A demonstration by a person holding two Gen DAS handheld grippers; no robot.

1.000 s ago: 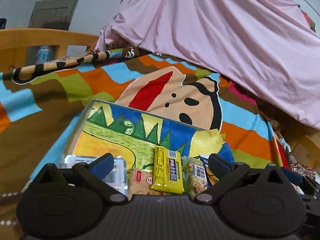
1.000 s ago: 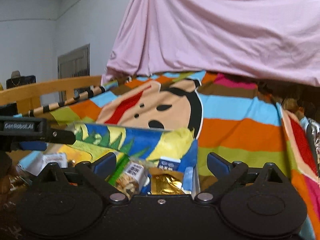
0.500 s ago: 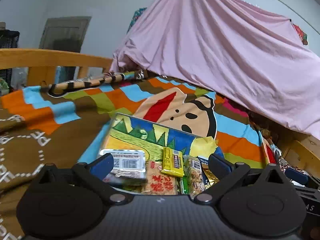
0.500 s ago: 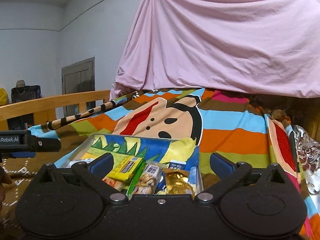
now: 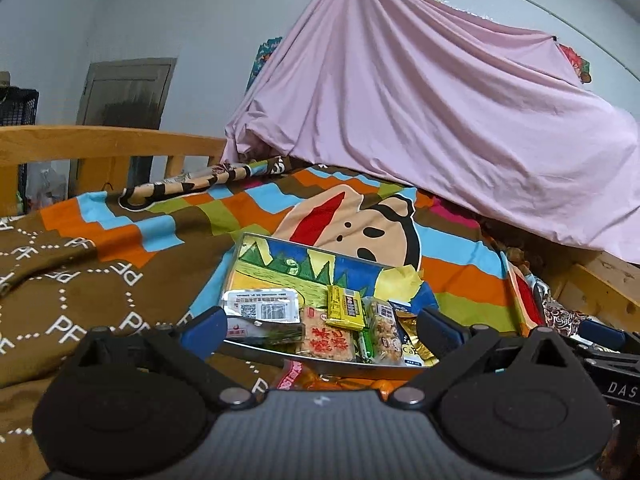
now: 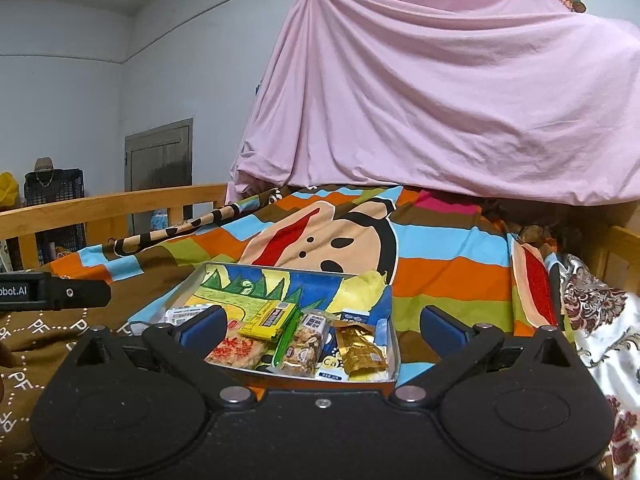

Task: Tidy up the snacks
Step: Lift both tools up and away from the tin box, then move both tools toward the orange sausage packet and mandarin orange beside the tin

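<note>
Snacks fill a tin [image 5: 256, 248] at lower centre of the left wrist view, on the bed's striped blanket [image 5: 460, 276]: a white pack [image 5: 262, 306], a yellow bar [image 5: 346, 312], a red-printed cracker [image 5: 328, 338]. The left gripper [image 5: 320, 326] stands wide and empty at the bottom. In the right wrist view the tin [image 6: 394, 344] sits lower centre, a gold packet [image 6: 360, 350] at its right; the right gripper [image 6: 322, 326] is likewise wide, holding nothing.

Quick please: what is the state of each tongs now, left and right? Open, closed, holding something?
Left tongs: open, holding nothing.
Right tongs: open, holding nothing.
</note>
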